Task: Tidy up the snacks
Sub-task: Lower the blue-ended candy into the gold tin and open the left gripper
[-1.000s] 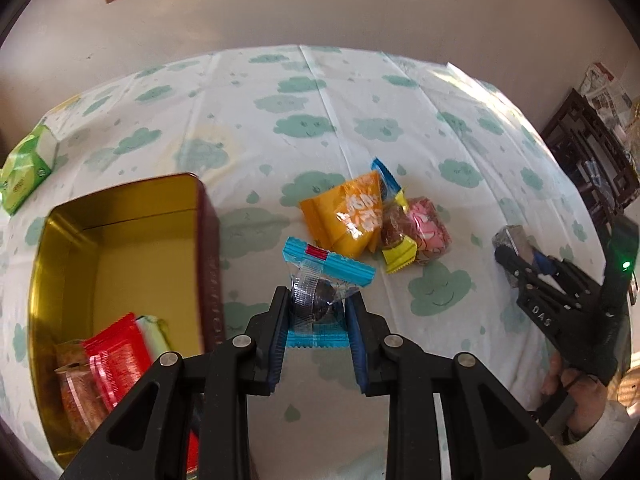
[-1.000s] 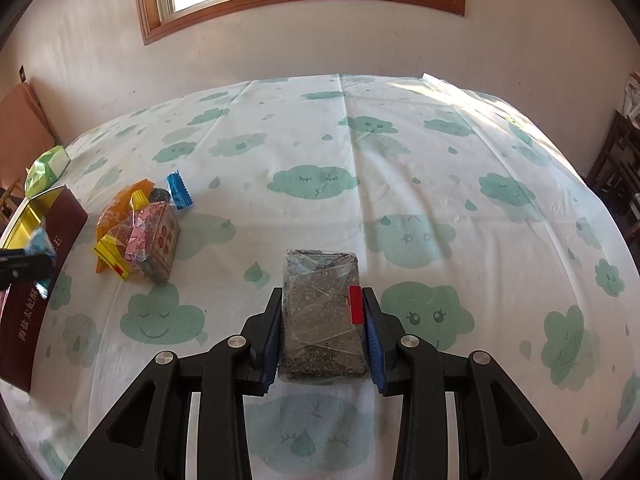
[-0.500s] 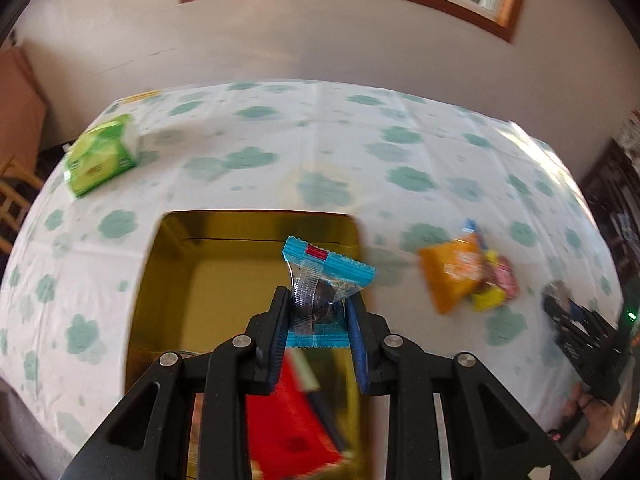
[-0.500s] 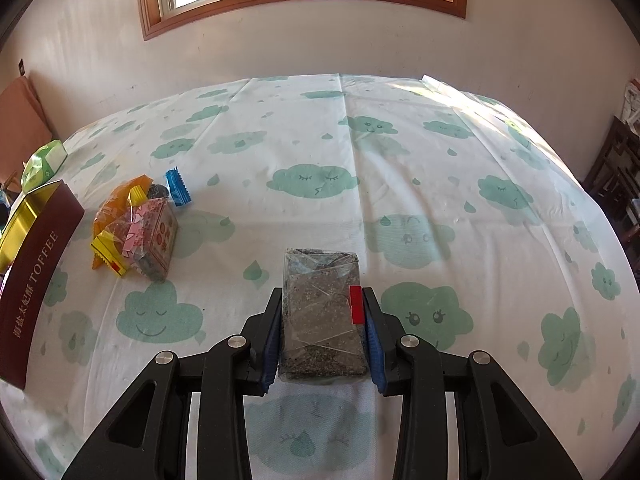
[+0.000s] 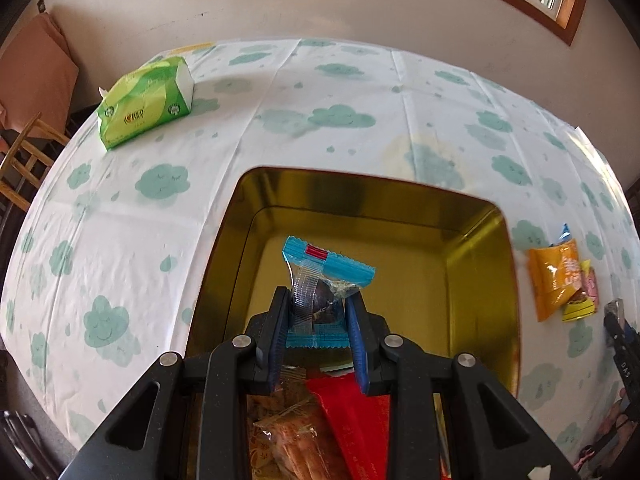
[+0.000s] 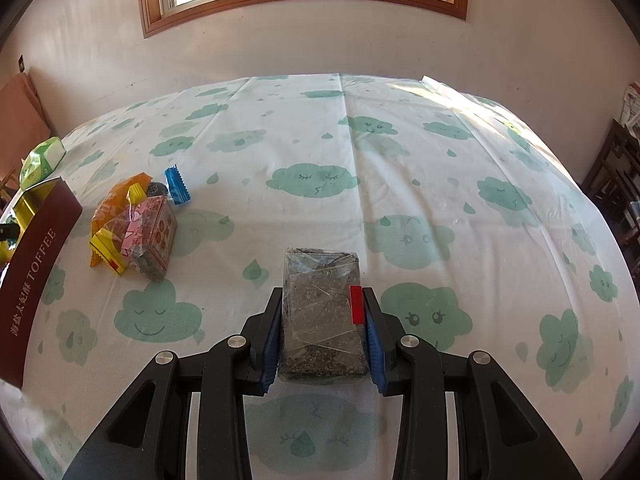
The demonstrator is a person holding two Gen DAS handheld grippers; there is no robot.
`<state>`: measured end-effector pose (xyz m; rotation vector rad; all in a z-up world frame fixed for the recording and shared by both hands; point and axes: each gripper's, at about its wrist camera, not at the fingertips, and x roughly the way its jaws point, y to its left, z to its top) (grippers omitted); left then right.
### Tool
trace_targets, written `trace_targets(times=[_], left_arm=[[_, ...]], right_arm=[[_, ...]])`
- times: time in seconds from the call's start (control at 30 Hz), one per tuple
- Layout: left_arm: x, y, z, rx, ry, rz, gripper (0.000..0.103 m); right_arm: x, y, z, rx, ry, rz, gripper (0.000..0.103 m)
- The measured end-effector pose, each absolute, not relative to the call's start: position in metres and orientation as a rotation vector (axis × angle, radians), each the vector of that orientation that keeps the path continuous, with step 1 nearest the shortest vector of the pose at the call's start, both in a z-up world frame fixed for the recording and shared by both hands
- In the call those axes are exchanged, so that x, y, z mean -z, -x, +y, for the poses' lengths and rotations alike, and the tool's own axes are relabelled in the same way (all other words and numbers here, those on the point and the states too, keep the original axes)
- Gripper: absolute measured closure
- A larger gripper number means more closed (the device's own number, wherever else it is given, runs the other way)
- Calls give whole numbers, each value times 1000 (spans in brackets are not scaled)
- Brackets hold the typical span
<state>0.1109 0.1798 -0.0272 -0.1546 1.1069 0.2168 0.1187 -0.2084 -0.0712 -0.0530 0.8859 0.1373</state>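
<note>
Left wrist view first: a green tissue pack [image 5: 146, 100] lies near the far left corner of the cloud-print tablecloth [image 5: 320, 92]. To its right, toward the near edge, stands the open gold tin [image 5: 476, 264], with a red packet [image 5: 356, 416] and clear-wrapped biscuits [image 5: 288, 436] at its near end. The left gripper [image 5: 318, 320] hangs over the tin, its jaws closed on a blue-edged candy [image 5: 320, 280] with a dark centre; the wrapper's upper end fans out above the bare gold floor. Right of the tin, apart from it, an orange packet [image 5: 554, 276] lies on the cloth with smaller wrappers at its right side.

Right wrist view: at the left edge of the table the tin's maroon wall reads TOFFEE. Just right of it sits the same snack pile, the orange packet [image 6: 116, 200] behind a pink-printed pack [image 6: 154, 236] and a yellow wrapper [image 6: 106, 248], with a blue candy [image 6: 176, 186] at the far side. Nearer the middle of the near edge, the right gripper [image 6: 322, 328] has its jaws pressed against both sides of a dark seeded bar [image 6: 322, 316] in clear wrap; whether the bar rests on the cloth I cannot tell.
</note>
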Motion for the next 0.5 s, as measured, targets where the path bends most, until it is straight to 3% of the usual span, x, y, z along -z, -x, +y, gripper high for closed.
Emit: trace_targets(times=[0.5], left_arm=[[46,-111,177,-221,132,1162,78]], right_arm=[[71,-119,-206,-132,57,886,66]])
